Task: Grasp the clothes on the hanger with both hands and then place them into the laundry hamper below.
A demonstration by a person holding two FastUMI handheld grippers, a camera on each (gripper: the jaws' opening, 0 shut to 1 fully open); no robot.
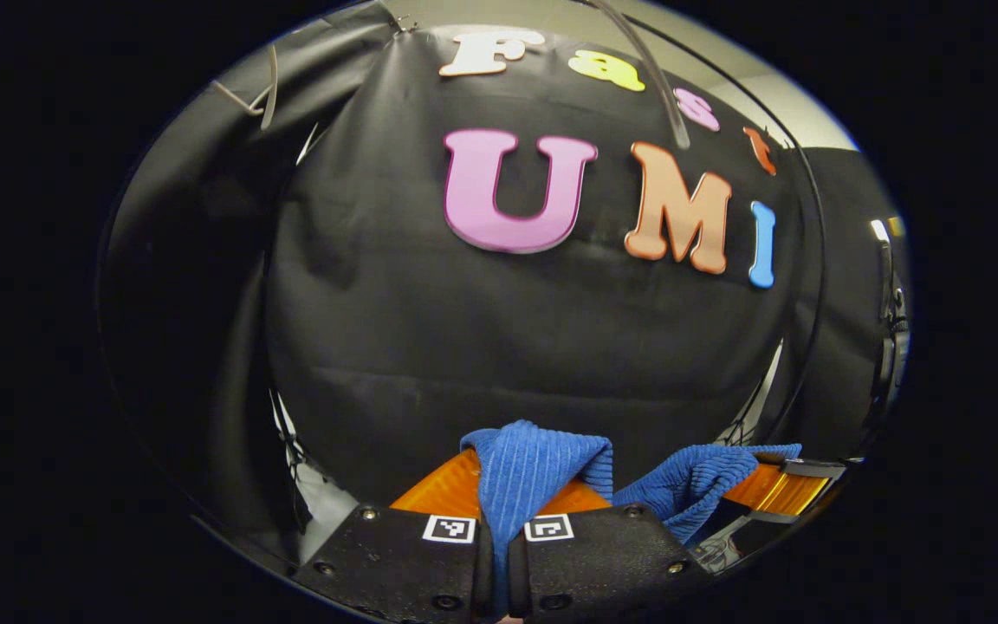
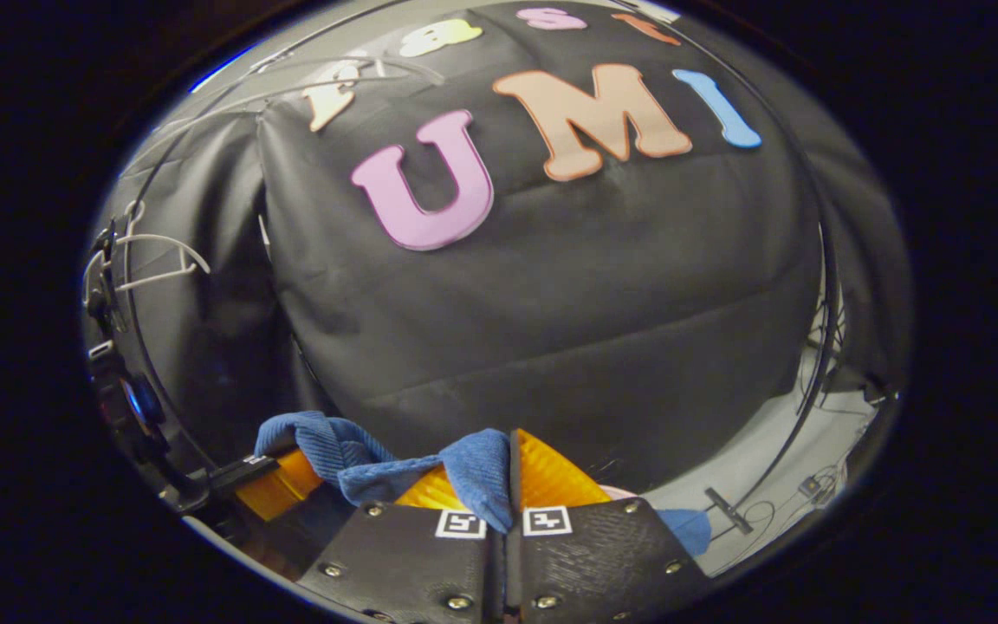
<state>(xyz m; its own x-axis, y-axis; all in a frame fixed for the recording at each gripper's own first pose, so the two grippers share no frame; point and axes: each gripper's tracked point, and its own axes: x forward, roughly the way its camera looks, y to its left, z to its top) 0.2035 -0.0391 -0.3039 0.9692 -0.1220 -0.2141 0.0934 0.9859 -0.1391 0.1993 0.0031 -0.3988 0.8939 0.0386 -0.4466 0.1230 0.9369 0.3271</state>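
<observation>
Left gripper view: the left gripper (image 1: pixel 499 520) sits at bottom centre, its two fingers drawn close together w/ a fold of blue ribbed cloth (image 1: pixel 525 477) pinched between them; the cloth rises above the fingertips in a bunched hump, then runs off to the right; there the right gripper (image 1: pixel 776 490) shows lower right, tilted, w/ the other end of the same cloth draped across its tip; the cloth hangs slack between the two grippers, in front of the black booth wall (image 1: pixel 464 347); a pale hanger (image 1: pixel 248 95) hangs upper left, well apart from the cloth.

Right gripper view: the right gripper (image 2: pixel 508 494) is at bottom centre, fingers nearly touching, clamped on a blue fold of the cloth (image 2: pixel 473 477); the cloth trails left to the left gripper (image 2: pixel 278 481), lower left, where it bunches over that gripper's tip; a scrap of blue shows just right of the near fingers; a pale wire hanger (image 2: pixel 157 260) hangs at far left; pale floor w/ cables (image 2: pixel 776 485) lies lower right.
</observation>
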